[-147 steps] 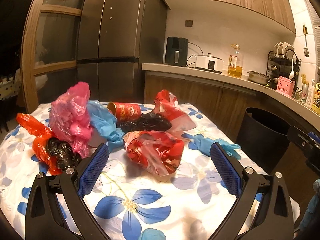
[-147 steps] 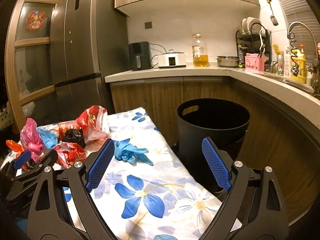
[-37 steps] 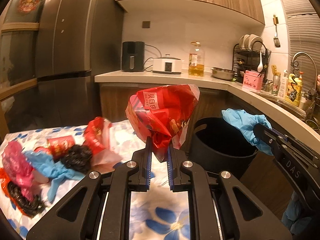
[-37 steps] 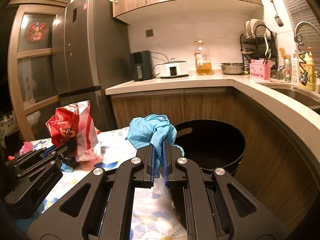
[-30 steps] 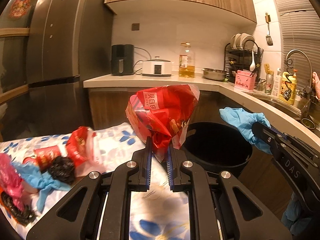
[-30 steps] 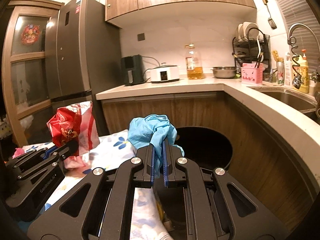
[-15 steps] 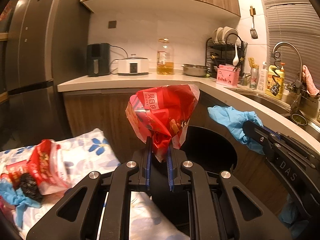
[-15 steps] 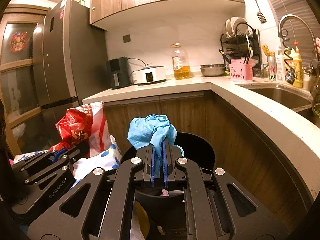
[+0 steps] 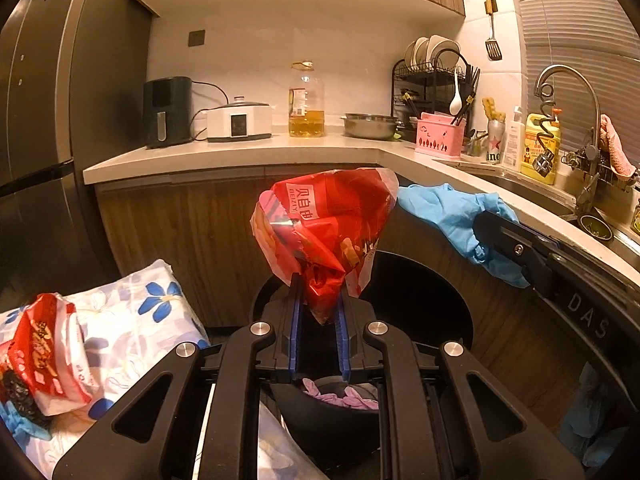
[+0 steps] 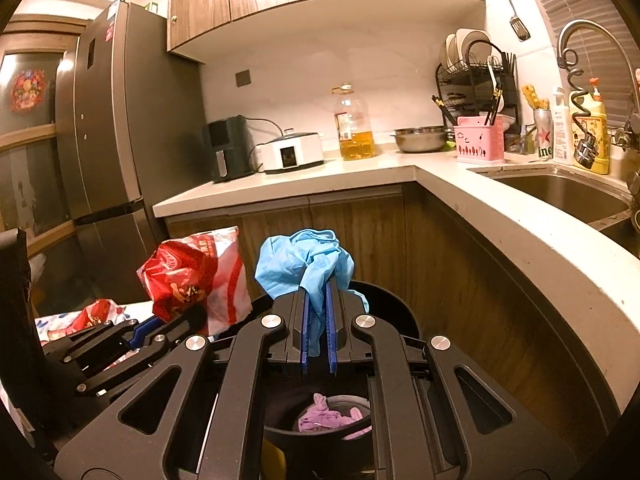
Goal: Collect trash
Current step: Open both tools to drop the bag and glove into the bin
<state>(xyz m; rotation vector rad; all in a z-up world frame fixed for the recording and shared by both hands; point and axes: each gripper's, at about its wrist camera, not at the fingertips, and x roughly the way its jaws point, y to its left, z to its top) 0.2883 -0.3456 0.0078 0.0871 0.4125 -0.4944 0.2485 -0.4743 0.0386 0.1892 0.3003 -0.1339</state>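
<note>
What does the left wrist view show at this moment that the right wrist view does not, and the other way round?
Only the left wrist view shows the floral tablecloth with the black crumpled bag lying on it. Only the right wrist view shows the sink basin and the fridge's top. Both show the left gripper shut on the red snack bag, the right gripper shut on the blue glove, and the black bin below with purple trash inside.

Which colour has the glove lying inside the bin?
Purple glove, best seen in the right wrist view.
</note>
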